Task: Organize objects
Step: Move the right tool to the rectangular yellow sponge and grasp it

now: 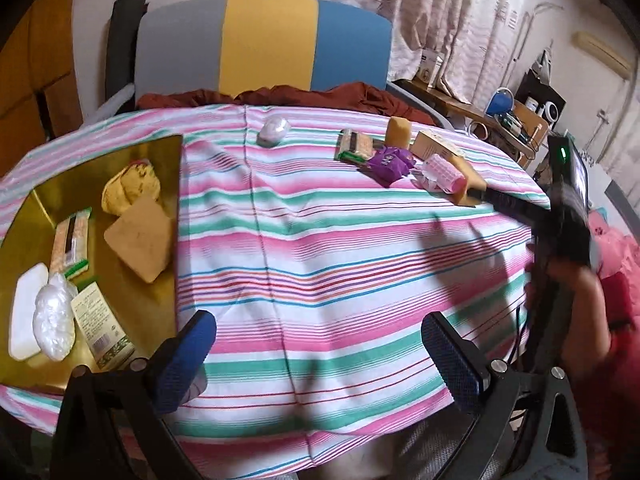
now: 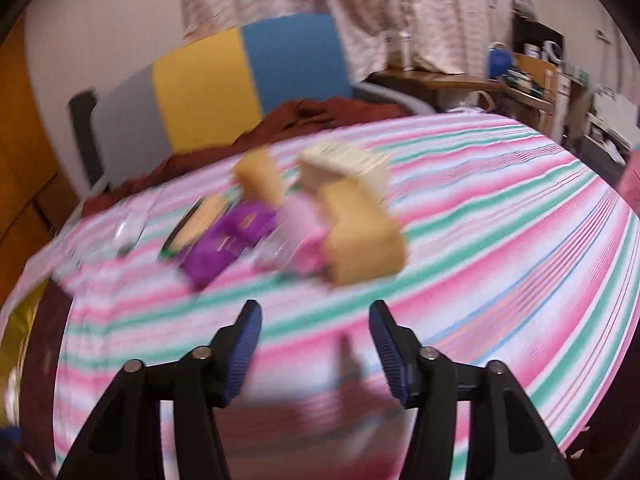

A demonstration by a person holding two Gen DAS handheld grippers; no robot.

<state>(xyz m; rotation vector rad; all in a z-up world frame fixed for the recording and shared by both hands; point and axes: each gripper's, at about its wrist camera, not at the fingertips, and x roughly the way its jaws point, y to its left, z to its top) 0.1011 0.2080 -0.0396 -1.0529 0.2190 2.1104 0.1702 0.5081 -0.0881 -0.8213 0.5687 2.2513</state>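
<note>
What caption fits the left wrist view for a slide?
Open left gripper above the striped tablecloth; gold tray of sorted items at left, unsorted pile with pink hair roller far right.

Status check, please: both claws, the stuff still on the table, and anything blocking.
Left claw open, empty. Right claw open, empty, facing the sponge and pink roller. Gold tray part filled. Nothing blocking.

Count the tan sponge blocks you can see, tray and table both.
3. One lies in the gold tray, sponge. One stands at the table's far side. One lies beside the pink roller, sponge, at the right gripper's tip.
</note>
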